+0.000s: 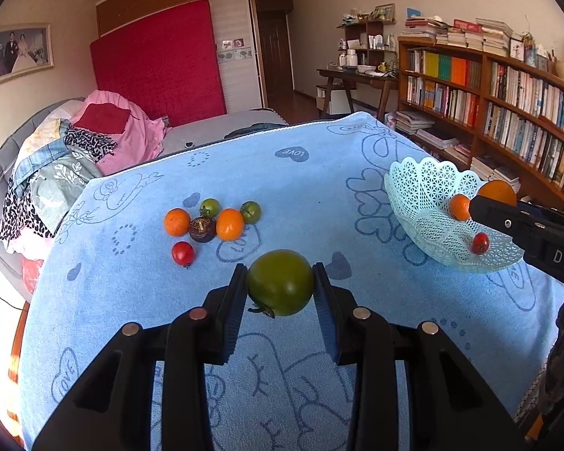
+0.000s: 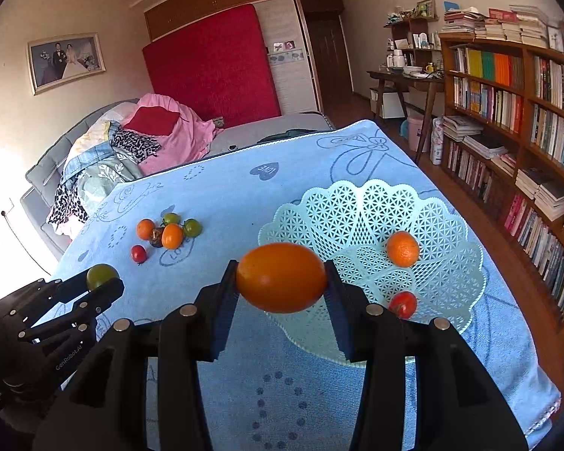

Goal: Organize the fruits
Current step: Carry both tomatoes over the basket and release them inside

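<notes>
Nearest the left wrist camera, the left claw (image 1: 280, 287) pinched a green tomato (image 1: 280, 282) by its sides, lifted clear of the blue towel (image 1: 131, 300) that covered the table; its stem hung at the lower left, free of the pads. Over in the right wrist view, the right claw (image 2: 282, 282) pinched an oval orange fruit (image 2: 282, 277) end to end, held just at the near-left rim of the pale lattice basket (image 2: 357, 203), which sat toward the table's right edge. Already in the basket lay a small orange (image 2: 403, 248) and a red tomato (image 2: 403, 303). Six fruits remained clustered on the towel toward the far-left part of the table: two oranges, two little green tomatoes, a dark mangosteen (image 1: 202, 228) and a red tomato (image 1: 183, 253). Both held fruits looked light, smooth and round, so likely to slip or roll, and the tomato probably bruised easily; gripping across the widest part with modest pressure seemed wisest, then releasing low inside the basket so nothing bounced
</notes>
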A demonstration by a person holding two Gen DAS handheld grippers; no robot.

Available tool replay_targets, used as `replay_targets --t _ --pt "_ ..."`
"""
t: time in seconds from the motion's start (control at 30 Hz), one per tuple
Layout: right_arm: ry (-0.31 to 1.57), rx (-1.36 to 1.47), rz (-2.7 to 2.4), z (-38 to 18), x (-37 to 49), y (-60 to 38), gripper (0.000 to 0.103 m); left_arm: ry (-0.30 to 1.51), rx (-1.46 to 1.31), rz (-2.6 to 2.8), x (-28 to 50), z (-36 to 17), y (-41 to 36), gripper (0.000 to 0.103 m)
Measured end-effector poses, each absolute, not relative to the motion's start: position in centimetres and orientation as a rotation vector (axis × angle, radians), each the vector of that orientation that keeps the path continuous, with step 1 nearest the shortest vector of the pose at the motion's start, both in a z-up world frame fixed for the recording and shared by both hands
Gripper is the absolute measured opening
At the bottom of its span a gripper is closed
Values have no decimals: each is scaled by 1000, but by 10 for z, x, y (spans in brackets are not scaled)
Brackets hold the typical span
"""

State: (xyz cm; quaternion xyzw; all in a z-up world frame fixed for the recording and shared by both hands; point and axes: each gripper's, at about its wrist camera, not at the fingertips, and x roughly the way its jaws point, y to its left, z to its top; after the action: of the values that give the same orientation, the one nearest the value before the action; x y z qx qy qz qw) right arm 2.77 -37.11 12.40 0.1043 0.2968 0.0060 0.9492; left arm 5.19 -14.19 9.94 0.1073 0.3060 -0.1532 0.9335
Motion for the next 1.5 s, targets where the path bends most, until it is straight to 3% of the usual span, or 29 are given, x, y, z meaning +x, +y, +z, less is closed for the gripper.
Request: replay_targets --t 0.9,1.5 --pt "646 295 -136 105 28 -455 46 594 238 -542 69 112 -247 36" --pt "670 300 -156 98 33 -458 46 670 239 -604 86 96 -263 36"
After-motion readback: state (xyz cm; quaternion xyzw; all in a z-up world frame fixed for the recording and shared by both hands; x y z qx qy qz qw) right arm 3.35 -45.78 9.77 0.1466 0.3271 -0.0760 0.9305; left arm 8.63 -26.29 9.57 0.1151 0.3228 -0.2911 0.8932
